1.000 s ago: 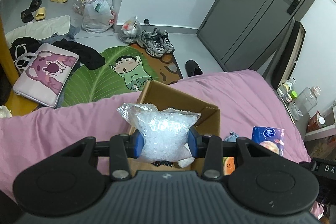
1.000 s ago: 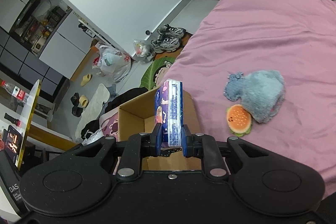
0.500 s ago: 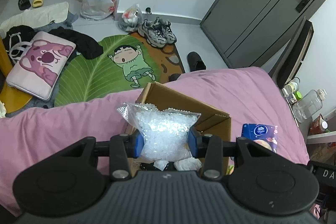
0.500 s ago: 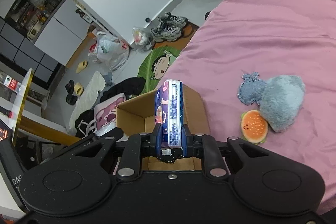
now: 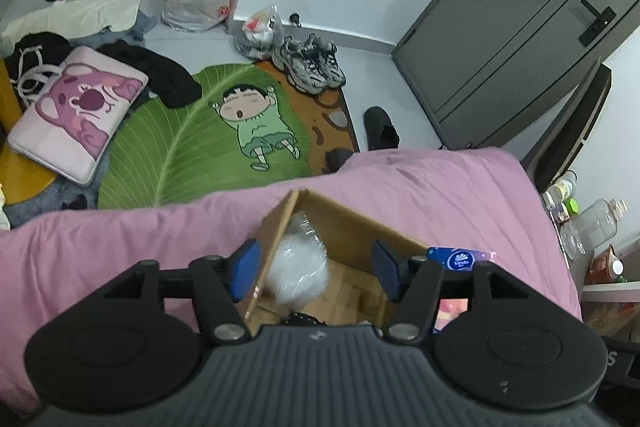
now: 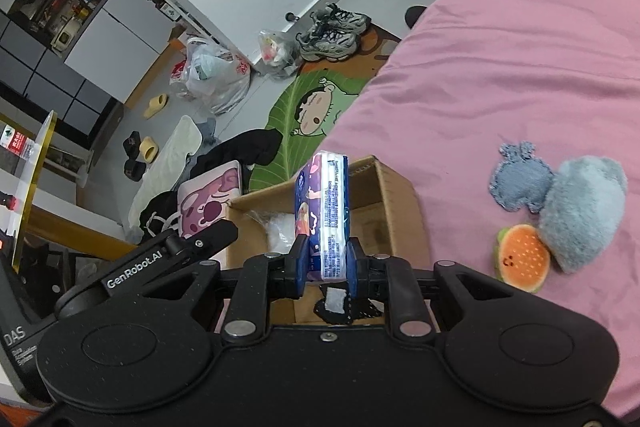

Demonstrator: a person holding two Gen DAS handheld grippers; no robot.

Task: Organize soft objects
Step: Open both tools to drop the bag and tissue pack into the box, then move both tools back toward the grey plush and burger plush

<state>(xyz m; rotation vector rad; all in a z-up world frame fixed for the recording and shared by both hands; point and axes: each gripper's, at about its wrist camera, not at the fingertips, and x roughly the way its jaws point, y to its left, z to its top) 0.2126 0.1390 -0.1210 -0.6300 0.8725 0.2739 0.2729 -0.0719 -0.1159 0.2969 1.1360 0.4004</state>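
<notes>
Here the left tool hangs over the open cardboard box on the pink bed; its jaws have just been opening and now stand wide, their blue pads clear of the bubble-wrap bag. The bag shows blurred between them, down inside the box against its left wall, so it appears to be dropping or just landed. Judging from this, the step in hand is releasing items into the box.

Further right, the right tool holds a blue tissue pack upright over the same box. Its jaws have just been opening slightly, yet the pads sit against the pack's two faces, so it reads as gripped narrow. The bag shows white in the box's left part in this view too.

At the far right, a grey plush toy, a small grey-blue knit piece and a watermelon-slice plush lie together on the bed, well apart from the box.

Next, the pack likely needs lowering past the rim before release, beside the bag; then the plush items remain to be fetched.
</notes>
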